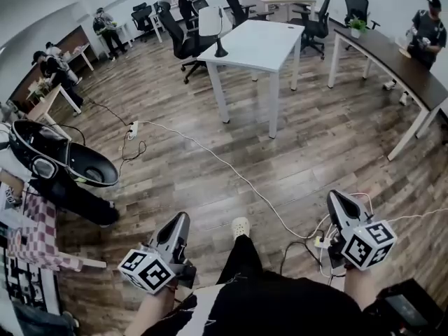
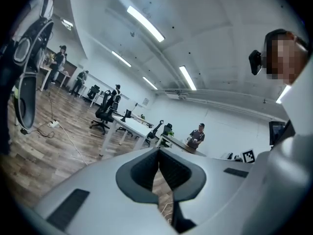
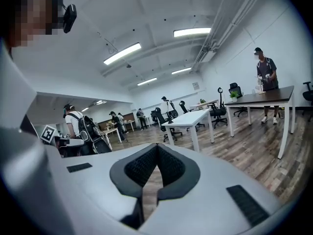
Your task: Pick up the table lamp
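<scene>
Both grippers idle: left gripper and right gripper each have their jaws together with nothing between them, low over the wood floor. One table lamp, white shade on a dark base, stands upright at the near-left corner of the white table, well apart from both. Only container: one small pot with a green plant on the dark desk. Only the head view shows the floor cable and power strip. Only the gripper views show the ceiling light strips. The lamp is too small there to pick out.
</scene>
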### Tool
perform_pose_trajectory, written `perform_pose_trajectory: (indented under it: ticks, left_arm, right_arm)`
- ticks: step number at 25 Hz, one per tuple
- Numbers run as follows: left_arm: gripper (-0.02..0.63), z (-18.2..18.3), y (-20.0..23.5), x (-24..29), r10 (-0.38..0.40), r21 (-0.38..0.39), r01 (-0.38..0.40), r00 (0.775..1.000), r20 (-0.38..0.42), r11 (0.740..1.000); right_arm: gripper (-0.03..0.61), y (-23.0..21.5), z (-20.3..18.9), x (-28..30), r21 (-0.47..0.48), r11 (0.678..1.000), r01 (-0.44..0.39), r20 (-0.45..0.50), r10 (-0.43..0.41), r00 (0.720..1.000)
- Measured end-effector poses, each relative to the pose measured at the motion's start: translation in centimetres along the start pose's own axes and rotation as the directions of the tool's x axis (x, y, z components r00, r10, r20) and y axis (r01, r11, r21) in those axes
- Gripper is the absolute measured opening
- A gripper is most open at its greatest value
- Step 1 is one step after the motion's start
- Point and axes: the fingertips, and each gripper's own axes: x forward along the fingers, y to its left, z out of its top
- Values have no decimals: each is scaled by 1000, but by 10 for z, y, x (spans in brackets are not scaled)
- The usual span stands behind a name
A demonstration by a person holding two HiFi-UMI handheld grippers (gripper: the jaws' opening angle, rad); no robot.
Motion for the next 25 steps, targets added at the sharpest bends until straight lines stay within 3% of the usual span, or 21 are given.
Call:
perform_pose_trajectory:
  ticks: [3, 13, 19, 25]
  left_arm:
    - [14, 1, -10, 33, -77, -8, 77, 997, -22, 997]
    - [14, 40, -10, 121, -178, -15, 178, 984, 2, 984]
    - [14, 76, 32, 179, -144, 42, 145, 989, -23, 989]
    - [14, 142, 73, 231, -196, 31, 194, 976, 96, 981]
  right_arm:
    - [12, -14, -2, -5, -8, 999, 38, -12, -38, 999]
    - [12, -58, 13, 28, 29, 994, 104, 0, -104, 995]
    - [12, -81, 45, 95, 40, 992, 120, 29, -122, 992]
    - [12, -80, 89, 176, 19, 994, 106, 46, -107, 993]
